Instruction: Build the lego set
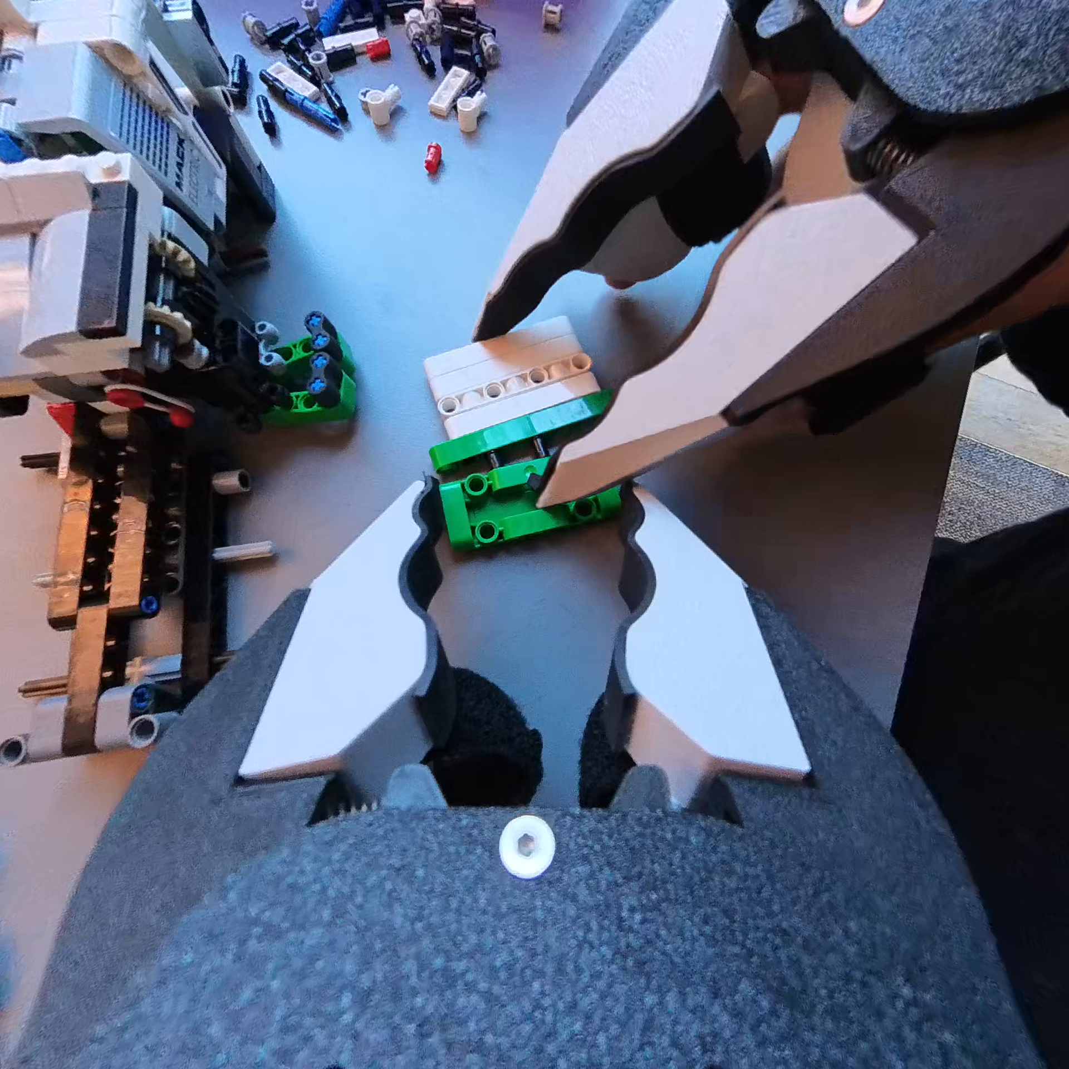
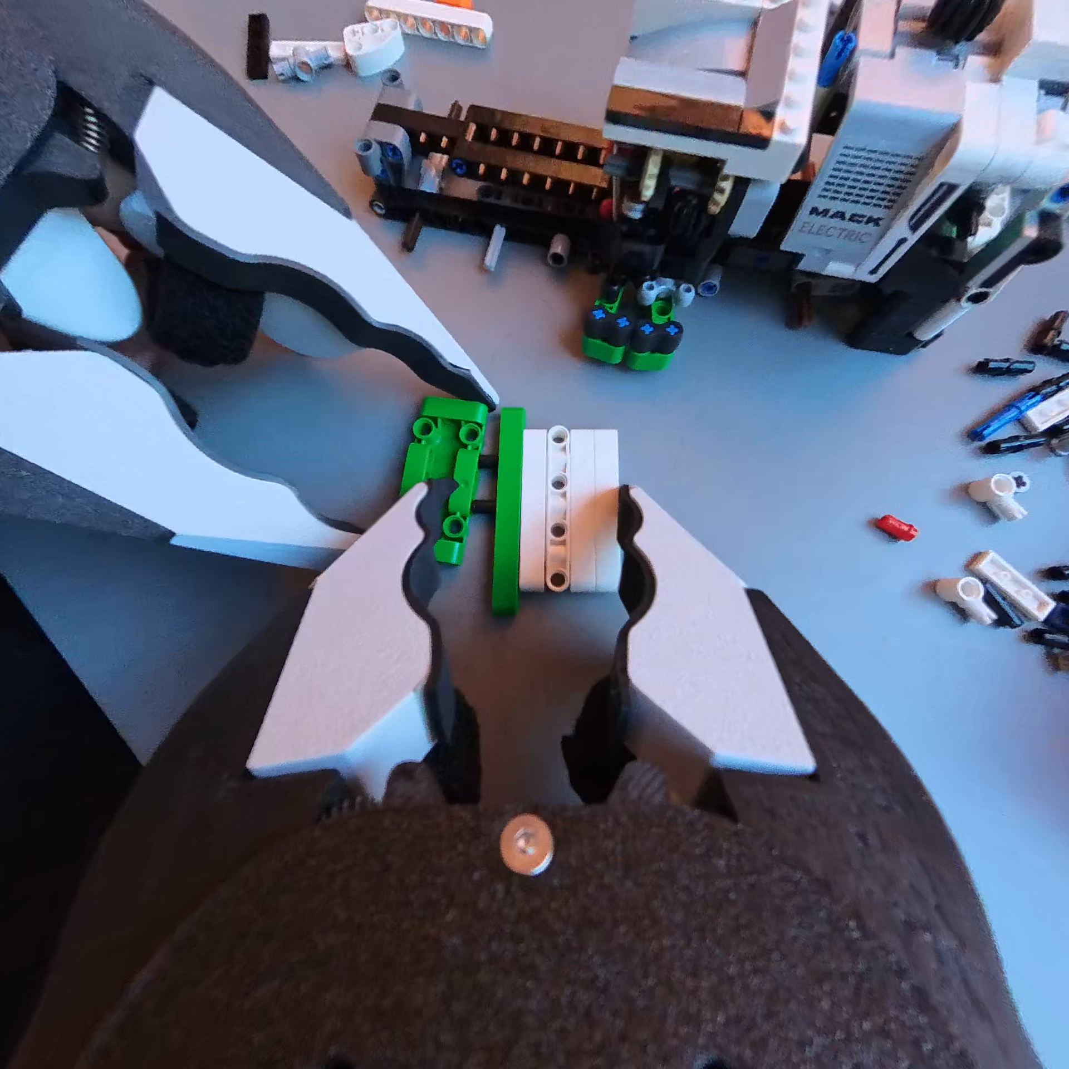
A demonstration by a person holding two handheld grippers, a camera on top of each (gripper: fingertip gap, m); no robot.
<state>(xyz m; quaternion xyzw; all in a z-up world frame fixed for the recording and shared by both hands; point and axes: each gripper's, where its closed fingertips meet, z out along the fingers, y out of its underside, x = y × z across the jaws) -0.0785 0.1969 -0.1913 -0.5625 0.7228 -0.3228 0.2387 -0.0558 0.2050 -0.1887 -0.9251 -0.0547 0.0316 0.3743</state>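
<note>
Grey table (image 2: 752, 439): two spread grippers, one green-white assembly (image 2: 509, 509).

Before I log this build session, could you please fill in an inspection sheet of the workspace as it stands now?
Surface: plain grey tabletop, in use.
Job's things: green and white beam sub-assembly lying flat between both grippers, its green bracket joined by two black pins; partly built white and black truck model behind; small green and black pinned block beside the truck.
Clutter: scattered black, blue and white loose pins and connectors; one small red connector piece lying alone.
Grippers: left gripper open, fingertips at the green bracket; right gripper open, straddling the sub-assembly.
Cables: nothing seen.
Surroundings: grey carpet past the table edge.
</note>
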